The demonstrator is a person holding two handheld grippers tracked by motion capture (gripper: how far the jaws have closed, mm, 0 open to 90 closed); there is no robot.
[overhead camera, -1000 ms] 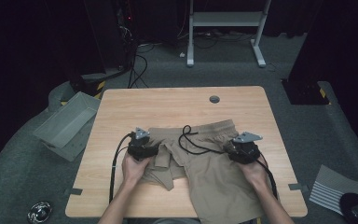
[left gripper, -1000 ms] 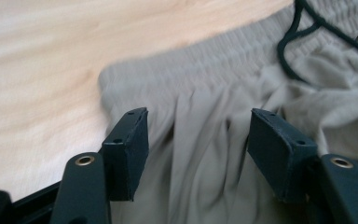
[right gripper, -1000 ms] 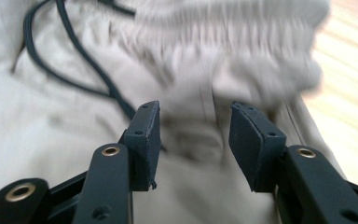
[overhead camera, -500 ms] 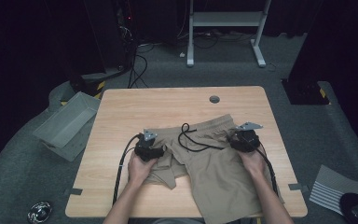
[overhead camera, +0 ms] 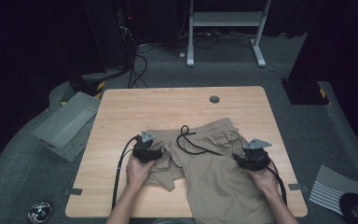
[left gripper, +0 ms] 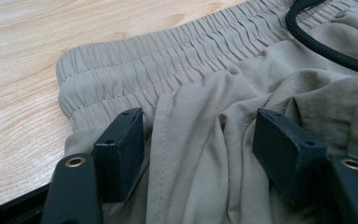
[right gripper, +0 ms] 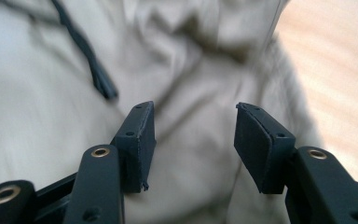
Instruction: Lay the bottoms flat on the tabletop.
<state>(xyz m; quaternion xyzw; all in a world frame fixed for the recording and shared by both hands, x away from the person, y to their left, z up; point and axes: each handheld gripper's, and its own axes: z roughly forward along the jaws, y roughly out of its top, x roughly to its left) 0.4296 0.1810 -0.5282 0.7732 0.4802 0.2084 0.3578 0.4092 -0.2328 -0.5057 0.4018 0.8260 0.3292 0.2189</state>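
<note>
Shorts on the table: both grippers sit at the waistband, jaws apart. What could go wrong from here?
1. The left gripper, jaws just opening, straddles a bunched fold of the shorts; closing here would likely grab several layers.
2. The black drawstring lies loose in loops on the fabric and could snag a jaw.
3. The right gripper, jaws also opening, works near the table edge, where one leg already overhangs; a tug might slide the shorts off.
</note>
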